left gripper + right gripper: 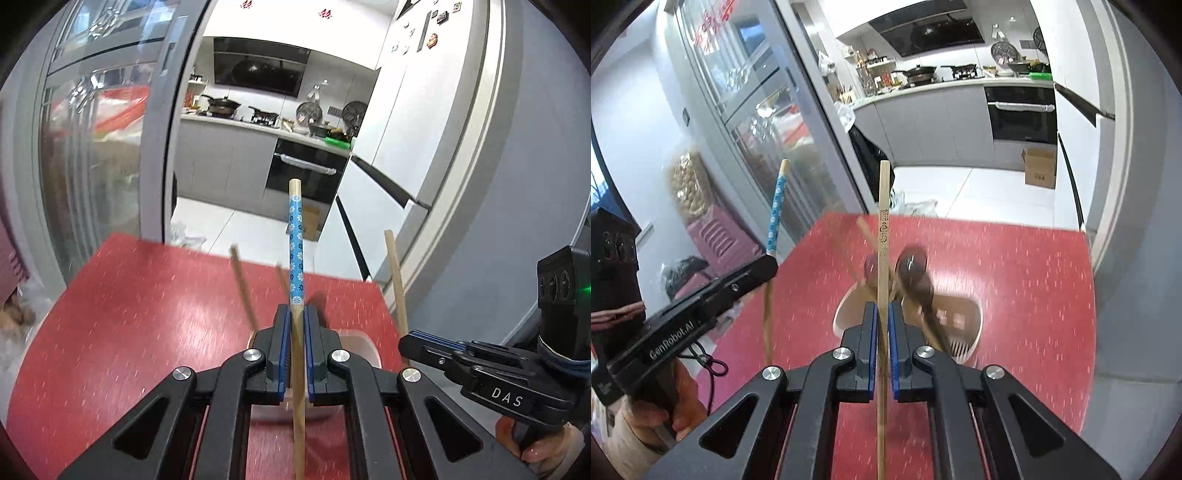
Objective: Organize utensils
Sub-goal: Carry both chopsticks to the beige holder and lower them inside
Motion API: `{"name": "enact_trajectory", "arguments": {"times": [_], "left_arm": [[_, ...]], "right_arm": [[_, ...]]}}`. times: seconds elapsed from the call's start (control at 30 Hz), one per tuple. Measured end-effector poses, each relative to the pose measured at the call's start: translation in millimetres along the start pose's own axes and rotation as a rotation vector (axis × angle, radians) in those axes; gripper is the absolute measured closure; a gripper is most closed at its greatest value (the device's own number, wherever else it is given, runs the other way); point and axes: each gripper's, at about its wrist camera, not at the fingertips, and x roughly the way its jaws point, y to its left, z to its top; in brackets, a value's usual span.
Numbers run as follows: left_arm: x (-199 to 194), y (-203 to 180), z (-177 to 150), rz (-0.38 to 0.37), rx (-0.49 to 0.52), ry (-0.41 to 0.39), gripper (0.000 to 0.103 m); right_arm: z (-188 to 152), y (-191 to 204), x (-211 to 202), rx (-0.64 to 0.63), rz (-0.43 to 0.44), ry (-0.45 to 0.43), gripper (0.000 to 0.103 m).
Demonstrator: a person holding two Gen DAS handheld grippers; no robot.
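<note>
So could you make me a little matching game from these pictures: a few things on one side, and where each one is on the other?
Things:
1. blue-patterned chopstick
2. plain wooden chopstick
3. dark spoons
4. utensil holder

Places:
A. standing on the red table
B. clamped in the right gripper
C. sticking up out of the holder
D. clamped in the left gripper

Pairs: 1-D, 2-B, 3-C, 4-A

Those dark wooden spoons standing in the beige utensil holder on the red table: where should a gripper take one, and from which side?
Judging from the right wrist view, grip a dark wooden spoon on its slim handle just below the bowl, coming from above. The handles lean up out of the beige utensil holder, whose walls block lower access. Motion blur hides finer detail.
</note>
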Motion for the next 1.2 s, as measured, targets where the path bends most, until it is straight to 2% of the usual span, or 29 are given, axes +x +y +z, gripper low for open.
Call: {"name": "enact_trajectory", "arguments": {"times": [0.27, 0.5, 0.83, 1.2], "left_arm": [[44, 7, 26, 0.004, -0.036, -0.069, 0.069], [71, 14, 31, 0.022, -0.038, -0.121, 0.069], [86, 20, -6, 0.095, -0.004, -0.211, 0.069], [83, 22, -36, 0.139, 0.03, -0.19, 0.069]], "right_arm": [[39, -17, 33, -0.007, -0.018, -0.078, 0.097], [46, -18, 56, -0.087, -0.079, -0.146, 0.097], [15, -5, 81, -0.281, -0.155, -0.269, 0.097], [-24, -1, 87, -0.347, -0.184, -0.242, 0.097]]}}
